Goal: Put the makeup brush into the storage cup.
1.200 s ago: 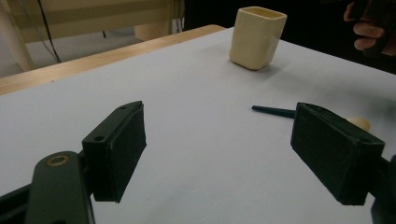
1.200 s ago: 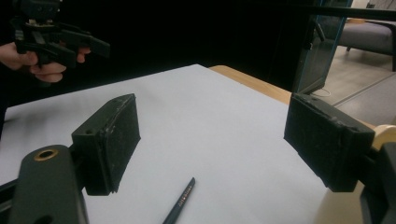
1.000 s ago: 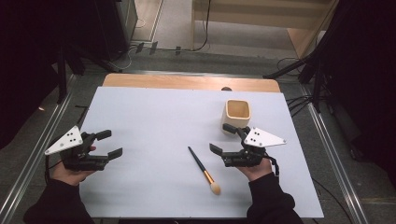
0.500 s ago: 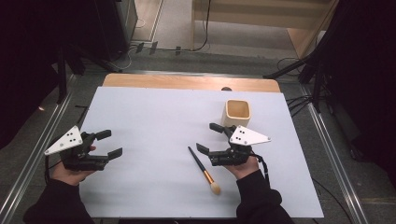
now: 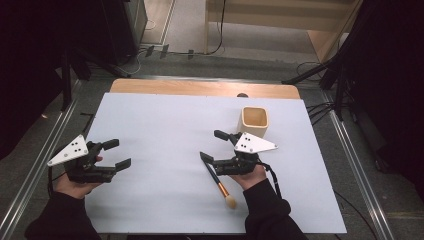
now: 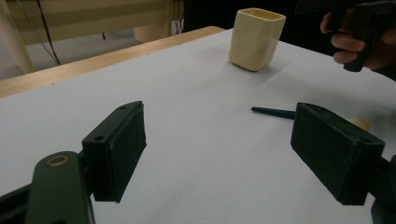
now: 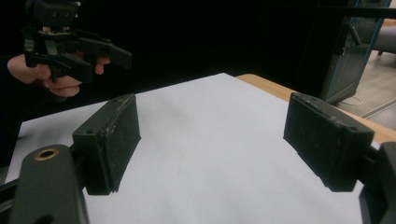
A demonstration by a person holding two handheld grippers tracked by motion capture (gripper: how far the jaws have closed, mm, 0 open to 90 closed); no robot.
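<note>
Brush: While it lies flat on the white table (image 5: 165,130), the brush (image 5: 218,181) runs from a dark handle tip at 11 o'clock to a pale bristle head at 5 o'clock, in the near right part of the sheet; in the left gripper view its handle (image 6: 273,112) shows between the two jaws, far beyond them.

Right gripper: the right gripper (image 5: 212,146) sits just over the handle end of the brush, jaws spread wide and pointing toward 9 o'clock; whether the lower jaw touches the handle I cannot tell. Its grey plate lies on top, tilted toward the cup.

Right hand: the right hand (image 5: 250,175) grips from below and behind, the dark sleeve coming in from 6 o'clock, the forearm angled toward 11 o'clock.

Cup: the cream cup (image 5: 255,121) stands upright at 1 o'clock from the right gripper, near it but apart, its mouth open upward.

Left gripper: the left gripper (image 5: 116,154) is well apart at 9 o'clock from the brush, jaws spread wide with nothing between them, pointing toward 3 o'clock; the right gripper view shows it (image 7: 105,56) raised off the sheet.

Left hand: the left hand (image 5: 75,182) holds it from beneath, with fingers curled around the body and the sleeve entering from 6 o'clock.
</note>
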